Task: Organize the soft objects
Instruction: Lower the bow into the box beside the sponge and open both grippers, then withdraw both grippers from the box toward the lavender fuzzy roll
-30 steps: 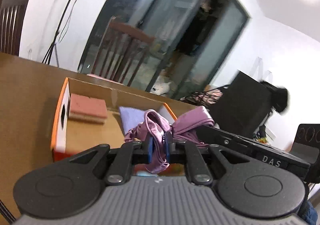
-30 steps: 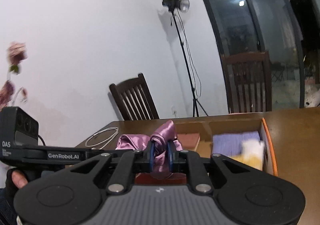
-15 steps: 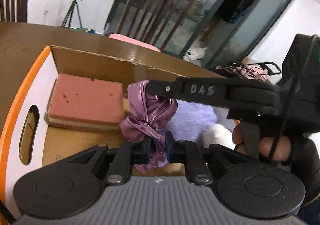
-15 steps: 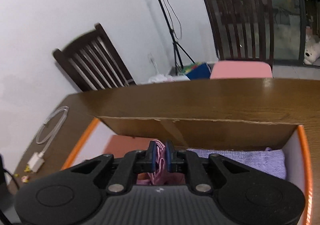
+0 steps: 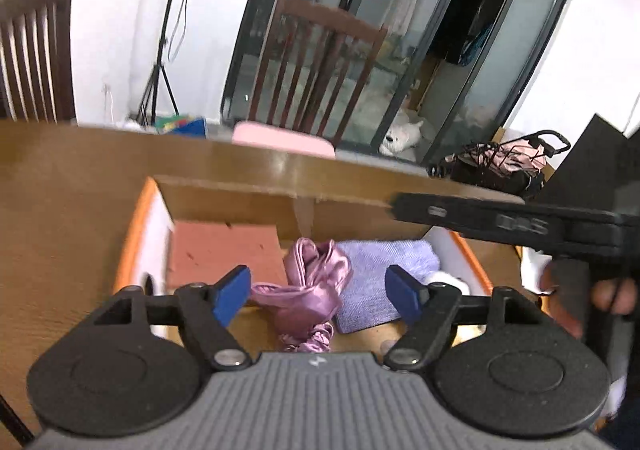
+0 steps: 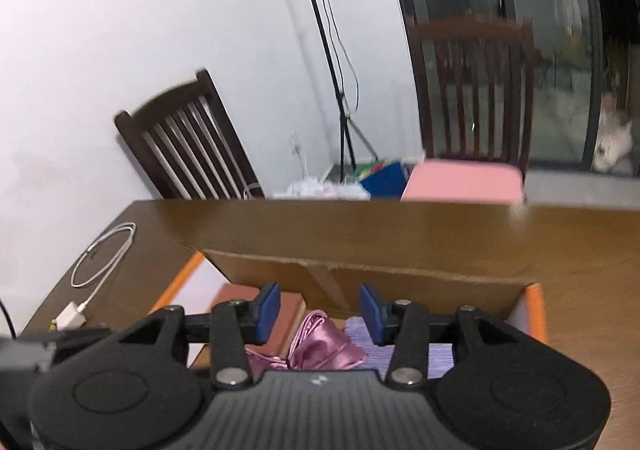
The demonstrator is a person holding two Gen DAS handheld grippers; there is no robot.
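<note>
Pink satin cloth [image 5: 310, 282] lies crumpled in the cardboard box [image 5: 280, 206], just ahead of and between the spread jaws of the left gripper [image 5: 318, 290], free of both pads. The right gripper [image 6: 318, 312] hangs just above it; both pairs of jaws have just been opening, and neither grips anything. To finish the release cleanly, each gripper should probably lift straight up, so no fold snags, before drawing back over the table [image 5: 68, 186].
</note>
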